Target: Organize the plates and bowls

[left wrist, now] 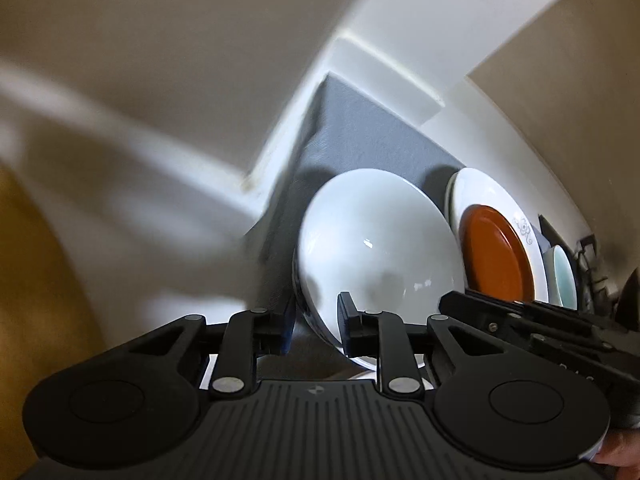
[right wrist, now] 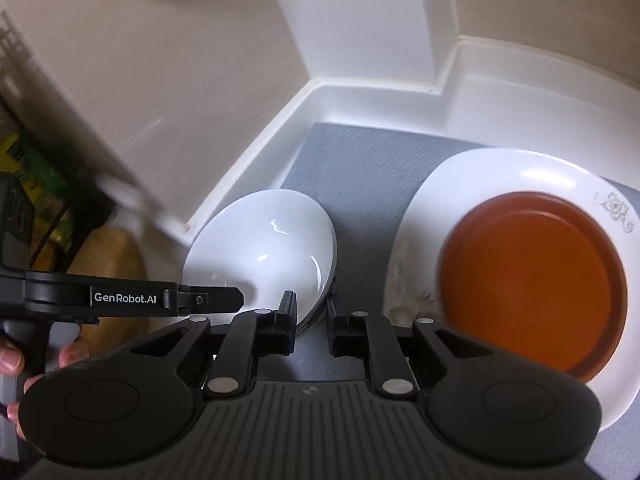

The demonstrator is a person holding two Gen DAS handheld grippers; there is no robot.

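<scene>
the white worktop point(right wrist: 500, 92) is carrying a grey mat point(right wrist: 360, 168) tucked into its corner, and the dishes are sitting on that mat. the biggest piece, a white plate point(right wrist: 472, 184) with a small flower print on its rim, is lying on the right with an orange plate point(right wrist: 532, 284) nested inside it. just beside them, toward the corner, the white bowl point(right wrist: 264, 248) is resting with its blue-patterned outer wall barely showing. a pale green dish point(left wrist: 564, 276) is peeking out beyond the plates in the left view, too hidden to describe.

the left tongs point(left wrist: 314, 324) are straddling the bowl's near rim, one pad outside the wall and one inside; they look to be closing on it, though i cannot tell whether they are truly pinching yet. the right tongs point(right wrist: 311, 316) are hanging released beside the bowl's rim, holding nothing.

to my eye the step in hand is taking up the bowl. doing it well is going to mean seating the left pads deep on the wall before lifting, raising it level so the glazed rim is not slipping, and keeping the right tongs out of the way of the stacked plates
</scene>
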